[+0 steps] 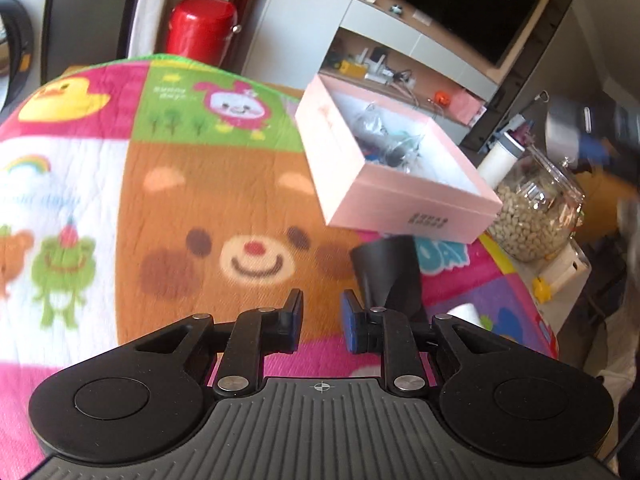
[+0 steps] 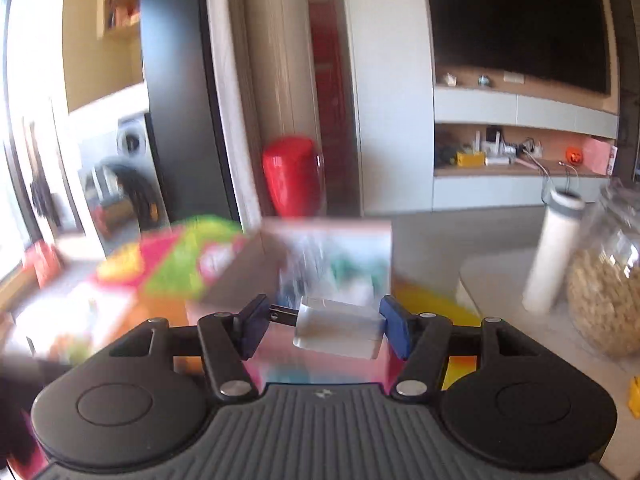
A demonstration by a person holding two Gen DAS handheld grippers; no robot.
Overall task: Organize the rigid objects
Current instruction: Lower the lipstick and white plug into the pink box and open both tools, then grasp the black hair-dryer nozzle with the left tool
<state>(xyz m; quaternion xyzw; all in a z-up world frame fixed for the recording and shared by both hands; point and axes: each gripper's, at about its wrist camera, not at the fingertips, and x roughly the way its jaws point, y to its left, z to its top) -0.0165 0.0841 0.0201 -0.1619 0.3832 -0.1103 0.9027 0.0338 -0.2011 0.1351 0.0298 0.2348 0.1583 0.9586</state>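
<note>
A pink open box [image 1: 404, 196] with several small items inside rests on the colourful cartoon blanket [image 1: 160, 200]. It shows blurred in the right wrist view [image 2: 332, 256]. My left gripper [image 1: 322, 324] hovers over the blanket, jaws slightly apart and empty; a black cone-shaped object [image 1: 388, 272] lies just right of it. My right gripper [image 2: 320, 326] is shut on a white plug adapter [image 2: 340, 332], its prongs toward the left finger, held just in front of the box.
A glass jar of beans [image 1: 536, 216] and a white bottle [image 1: 500, 156] stand right of the box, also seen in the right wrist view [image 2: 604, 296]. A red canister [image 1: 200, 28] stands behind the table. Shelves with clutter [image 2: 520, 152] lie beyond.
</note>
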